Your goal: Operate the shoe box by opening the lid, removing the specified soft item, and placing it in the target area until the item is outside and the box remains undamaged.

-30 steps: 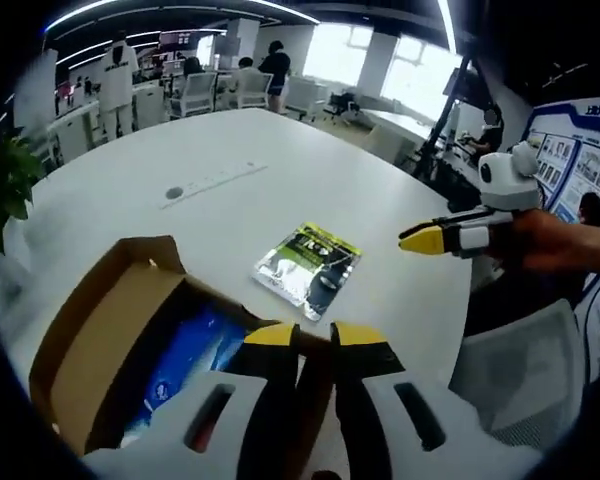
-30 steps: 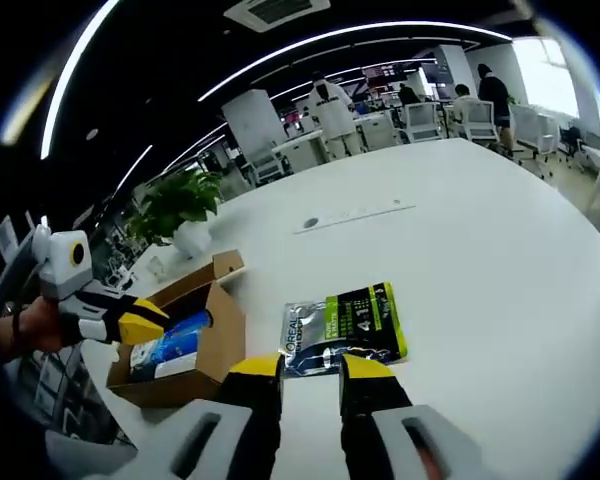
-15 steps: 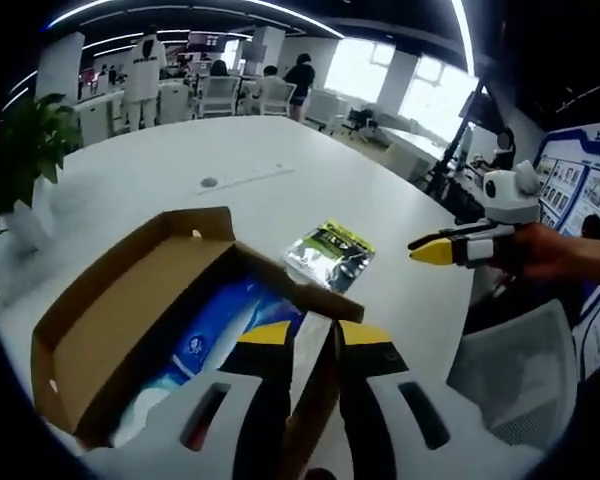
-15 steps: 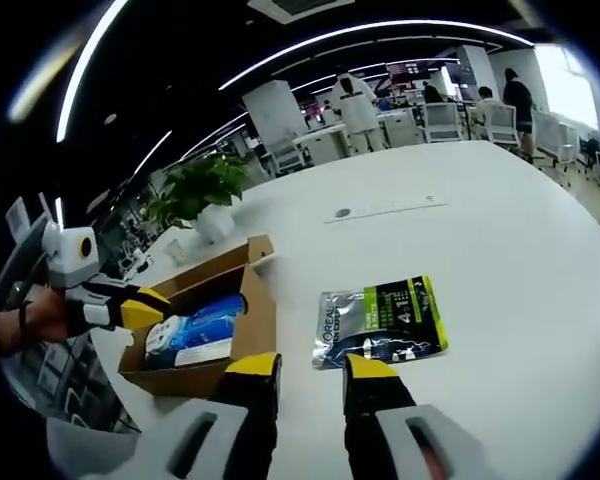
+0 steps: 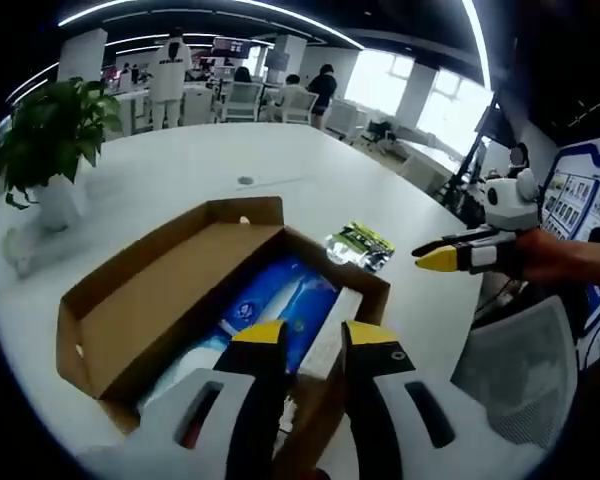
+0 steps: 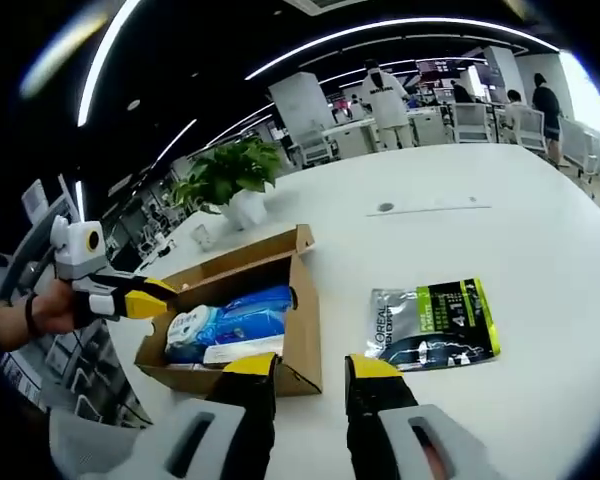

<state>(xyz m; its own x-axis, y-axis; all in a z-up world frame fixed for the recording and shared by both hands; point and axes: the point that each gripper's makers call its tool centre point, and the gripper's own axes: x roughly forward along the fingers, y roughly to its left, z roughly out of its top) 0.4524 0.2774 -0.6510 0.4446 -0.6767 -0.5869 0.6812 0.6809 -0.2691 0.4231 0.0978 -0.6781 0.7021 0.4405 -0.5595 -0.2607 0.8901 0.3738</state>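
The open cardboard shoe box (image 5: 170, 290) lies on the white table, its lid flap folded back. A blue-and-white soft pack (image 5: 280, 300) rests inside. My left gripper (image 5: 315, 338) hovers over the box's near end, jaws slightly open with nothing gripped. In the right gripper view the box (image 6: 302, 320) and blue pack (image 6: 235, 322) sit left of centre, with the left gripper (image 6: 170, 292) above the box's far-left end. My right gripper (image 6: 312, 368) is open and empty over bare table near the box's corner; it also shows as the right gripper (image 5: 425, 260) beside the box.
A silver-and-green pouch (image 5: 360, 243) lies flat on the table beside the box, seen as the pouch (image 6: 435, 325) right of my right jaws. A potted plant (image 5: 50, 130) (image 6: 235, 175) stands beyond the box. A grey chair (image 5: 520, 350) sits at the table edge. People stand far back.
The left view has pulled back over the box, so more of its inside shows, and the left jaws have widened a little. The right view has drifted toward the box. Box and pouch lie still.
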